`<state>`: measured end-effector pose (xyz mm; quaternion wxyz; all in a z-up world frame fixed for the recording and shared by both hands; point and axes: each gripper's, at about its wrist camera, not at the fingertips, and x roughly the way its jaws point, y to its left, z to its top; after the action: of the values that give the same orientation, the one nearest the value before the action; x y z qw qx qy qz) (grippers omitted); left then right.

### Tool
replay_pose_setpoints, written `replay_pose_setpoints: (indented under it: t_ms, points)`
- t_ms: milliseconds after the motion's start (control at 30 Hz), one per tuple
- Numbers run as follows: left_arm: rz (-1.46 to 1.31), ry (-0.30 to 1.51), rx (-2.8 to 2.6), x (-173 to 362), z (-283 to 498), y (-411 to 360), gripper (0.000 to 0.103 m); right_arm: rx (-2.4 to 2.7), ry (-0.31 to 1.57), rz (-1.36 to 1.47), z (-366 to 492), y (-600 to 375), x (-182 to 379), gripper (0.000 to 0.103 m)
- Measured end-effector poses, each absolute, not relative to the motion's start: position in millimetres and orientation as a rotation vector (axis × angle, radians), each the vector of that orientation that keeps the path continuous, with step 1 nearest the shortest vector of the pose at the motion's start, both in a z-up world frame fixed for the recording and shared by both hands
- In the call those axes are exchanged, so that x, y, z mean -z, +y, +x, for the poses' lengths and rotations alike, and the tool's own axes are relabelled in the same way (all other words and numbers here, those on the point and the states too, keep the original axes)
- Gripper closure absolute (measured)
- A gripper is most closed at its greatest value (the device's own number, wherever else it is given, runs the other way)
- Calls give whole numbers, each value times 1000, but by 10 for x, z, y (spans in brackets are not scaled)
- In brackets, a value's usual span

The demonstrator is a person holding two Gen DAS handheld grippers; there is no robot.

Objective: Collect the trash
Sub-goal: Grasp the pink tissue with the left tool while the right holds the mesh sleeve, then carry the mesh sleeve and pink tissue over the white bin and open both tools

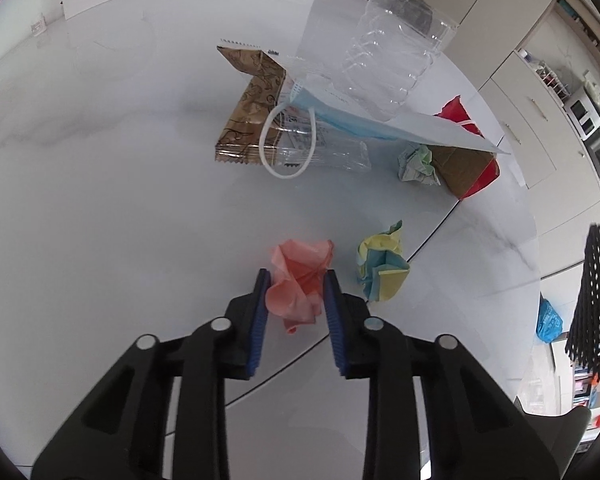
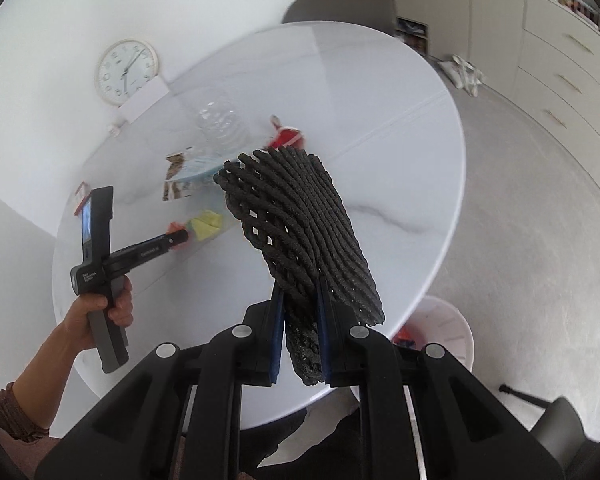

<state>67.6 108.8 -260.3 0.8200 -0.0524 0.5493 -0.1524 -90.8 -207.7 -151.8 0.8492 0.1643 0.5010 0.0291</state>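
In the left wrist view my left gripper has its blue pads on both sides of a crumpled pink paper ball on the white table; the pads touch it. A yellow and blue paper ball lies just to its right. In the right wrist view my right gripper is shut on a black foam net sleeve, held above the table's near edge. The sleeve also shows at the right edge of the left wrist view. The left gripper shows in the right wrist view.
Farther back lie a brown snack wrapper, a blue face mask, a clear plastic bottle, a green paper ball and a red-brown carton. A white bin stands on the floor beside the table. A chair stands at the far side.
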Motion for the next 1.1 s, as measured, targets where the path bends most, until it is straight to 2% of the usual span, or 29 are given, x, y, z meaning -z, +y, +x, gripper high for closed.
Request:
replay_pose_setpoints:
  t_ms: [233, 400, 600, 867, 933, 967, 1000, 1100]
  points:
    - [-73, 1147, 292, 2520, 669, 1067, 80, 28, 1060, 420, -1235, -2428, 1563, 88]
    - [-62, 1107, 282, 2161, 462, 1084, 80, 90, 1080, 462, -1490, -2746, 1748, 86]
    - [-10, 1080, 371, 1553, -41, 817, 80, 139, 1207, 562, -1633, -3074, 2640, 85]
    - [133, 1049, 555, 1241, -553, -127, 79, 99, 1405, 636, -1532, -3100, 4106, 84]
    - [195, 1043, 609, 1272, -650, -429, 79, 97, 1432, 652, -1501, -3110, 4305, 68]
    - [221, 1046, 635, 1299, -703, -547, 79, 88, 1440, 667, -1487, -3119, 4383, 49]
    - [245, 1049, 658, 1328, -745, -661, 79, 82, 1450, 675, -1474, -3124, 4441, 37]
    - [321, 1066, 706, 1469, -840, -1081, 79, 83, 1453, 652, -1486, -3193, 4454, 26]
